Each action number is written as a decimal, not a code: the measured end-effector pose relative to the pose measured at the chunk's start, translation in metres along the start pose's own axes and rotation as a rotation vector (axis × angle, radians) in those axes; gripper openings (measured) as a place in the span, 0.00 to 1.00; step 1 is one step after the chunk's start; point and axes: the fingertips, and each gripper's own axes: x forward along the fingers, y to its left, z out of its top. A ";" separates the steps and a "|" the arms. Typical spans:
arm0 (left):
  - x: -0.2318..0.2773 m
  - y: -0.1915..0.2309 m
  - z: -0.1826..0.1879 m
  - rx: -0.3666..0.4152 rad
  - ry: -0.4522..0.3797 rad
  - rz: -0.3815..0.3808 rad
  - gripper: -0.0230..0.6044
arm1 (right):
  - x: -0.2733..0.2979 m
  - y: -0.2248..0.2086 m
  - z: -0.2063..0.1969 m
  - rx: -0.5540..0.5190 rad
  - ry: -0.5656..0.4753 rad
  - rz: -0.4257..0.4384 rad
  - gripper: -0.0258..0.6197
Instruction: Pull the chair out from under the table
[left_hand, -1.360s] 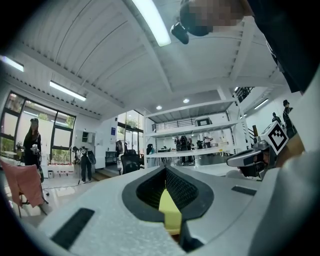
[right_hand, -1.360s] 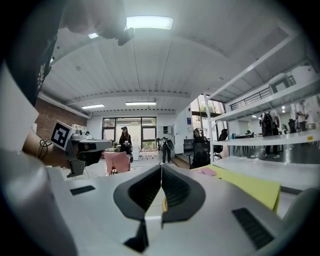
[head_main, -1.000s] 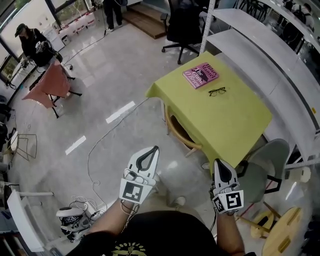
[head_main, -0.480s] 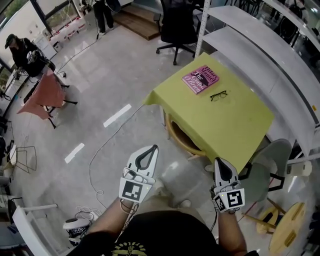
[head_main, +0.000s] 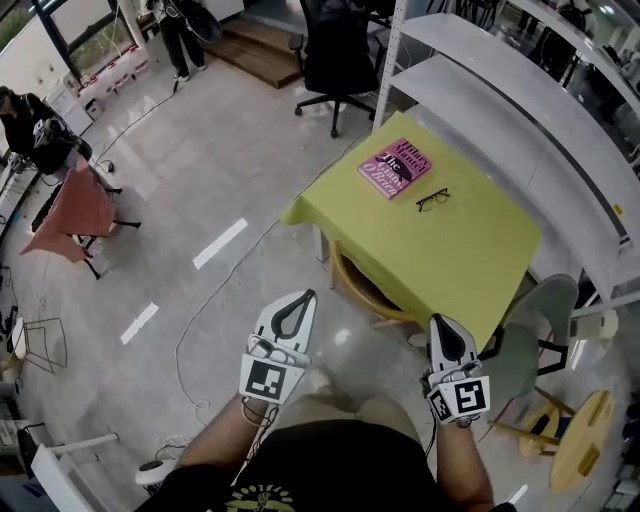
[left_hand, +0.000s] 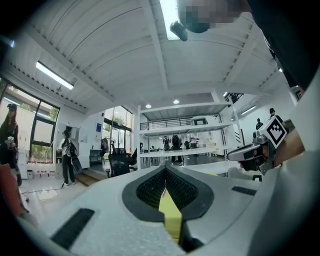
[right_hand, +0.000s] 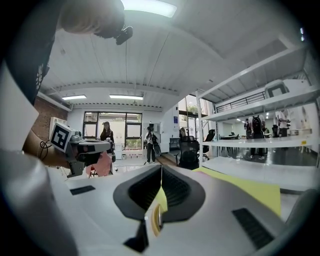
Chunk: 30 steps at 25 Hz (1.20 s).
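the chair (head_main: 365, 292) sits pushed in under the near-left side of the table (head_main: 460, 250), a little ahead of the person and between the two grippers' lines of aim. only its curved back rail and a slice of the seat show below the hanging edge of the yellow-green cloth. it looks like pale bentwood, rounded and light, on a smooth, glossy floor, so it should slide easily once gripped.

the left gripper (head_main: 303, 298) and the right gripper (head_main: 443, 322) are both held out level in front of the body, well short of the chair. each has its jaws pressed together with nothing between them; in the gripper views only the table's yellow shows through the gap behind the tips.

the step in hand appears to be the approach. to do it well, the jaws need to part before they reach the rail, then close around the top of the curved back, one gripper on each side of its middle. that way the chair comes straight out rather than swinging into a table leg. the pull should stay low and even, and clear of the cloth edge.

on the tabletop lie a pink book (head_main: 396, 167) and a pair of glasses (head_main: 432, 199), which a snagged cloth could drag. a grey chair (head_main: 530, 340) stands just beside the table's near-right corner.
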 end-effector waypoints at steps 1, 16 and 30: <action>0.001 0.003 -0.001 -0.005 0.000 -0.002 0.05 | 0.001 0.001 0.000 -0.001 0.003 -0.002 0.06; 0.061 0.016 -0.044 0.027 0.118 -0.089 0.05 | 0.040 -0.038 -0.031 0.033 0.066 -0.057 0.06; 0.164 0.002 -0.090 0.128 0.240 -0.168 0.05 | 0.087 -0.102 -0.075 0.072 0.143 0.002 0.06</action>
